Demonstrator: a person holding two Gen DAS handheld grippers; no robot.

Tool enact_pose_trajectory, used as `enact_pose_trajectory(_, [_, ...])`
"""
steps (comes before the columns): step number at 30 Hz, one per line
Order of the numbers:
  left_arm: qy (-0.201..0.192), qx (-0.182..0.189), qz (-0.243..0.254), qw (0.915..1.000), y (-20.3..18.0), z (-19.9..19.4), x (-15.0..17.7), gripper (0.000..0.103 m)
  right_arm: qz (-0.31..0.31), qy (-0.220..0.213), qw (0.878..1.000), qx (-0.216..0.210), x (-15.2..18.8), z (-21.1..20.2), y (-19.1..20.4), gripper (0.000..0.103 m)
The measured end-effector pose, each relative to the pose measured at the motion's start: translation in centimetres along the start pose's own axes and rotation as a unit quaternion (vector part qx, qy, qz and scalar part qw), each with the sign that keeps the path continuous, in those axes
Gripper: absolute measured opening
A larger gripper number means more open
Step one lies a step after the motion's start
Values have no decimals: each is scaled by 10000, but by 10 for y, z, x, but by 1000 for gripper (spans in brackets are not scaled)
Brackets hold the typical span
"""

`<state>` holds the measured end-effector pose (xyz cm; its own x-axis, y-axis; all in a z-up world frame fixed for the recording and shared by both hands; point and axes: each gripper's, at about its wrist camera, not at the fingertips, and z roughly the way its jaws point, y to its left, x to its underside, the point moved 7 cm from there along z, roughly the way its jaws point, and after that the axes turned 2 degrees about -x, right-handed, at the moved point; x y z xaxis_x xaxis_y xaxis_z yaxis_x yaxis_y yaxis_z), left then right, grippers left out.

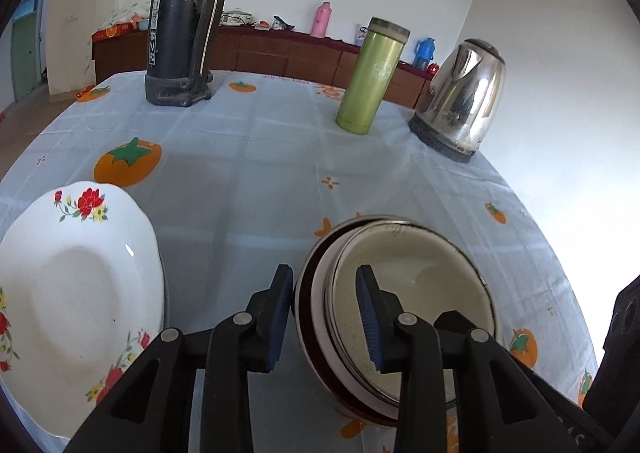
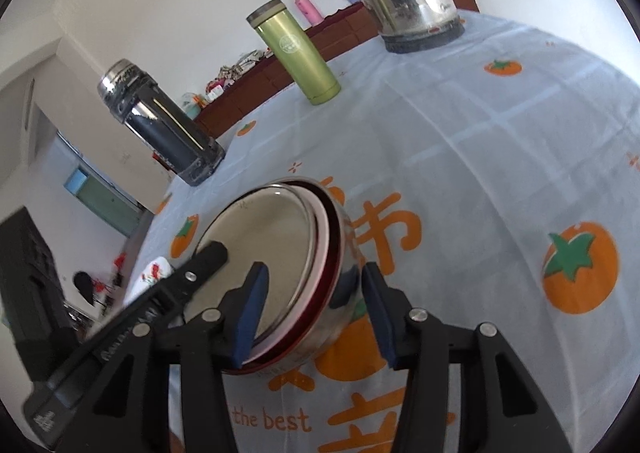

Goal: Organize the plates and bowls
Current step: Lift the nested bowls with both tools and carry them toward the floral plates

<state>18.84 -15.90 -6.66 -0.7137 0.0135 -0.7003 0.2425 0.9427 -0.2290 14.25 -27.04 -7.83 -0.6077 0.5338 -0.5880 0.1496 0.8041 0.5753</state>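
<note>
A stack of nested bowls (image 1: 420, 293), steel outside and inside with a red and white one between, is tilted above the pumpkin-print tablecloth (image 1: 256, 173). My left gripper (image 1: 325, 313) is shut on its left rim, one pad outside the wall and one inside. My right gripper (image 2: 314, 317) clamps the opposite rim of the same stack (image 2: 260, 237), again one pad on each side of the wall. A white scalloped plate (image 1: 72, 285) with red flowers lies to the left of the stack; only its edge (image 2: 154, 273) shows in the right wrist view.
A tall black flask (image 1: 184, 25), a green tumbler (image 1: 370, 81) and a steel kettle (image 1: 460, 101) stand along the far side of the table. A dark wooden sideboard (image 1: 280, 53) with bottles runs along the back wall.
</note>
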Motion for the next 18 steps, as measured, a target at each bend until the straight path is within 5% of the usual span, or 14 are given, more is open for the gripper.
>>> enact_pose_trajectory(12, [146,304,-562,9979,12,13,9,29,-9,60,10000,-37,5,13,-1,49])
enact_pose_trajectory(18, [-60,52,-363,9993,6,3,9,28,-64,83,9999,28,6,11,0,43])
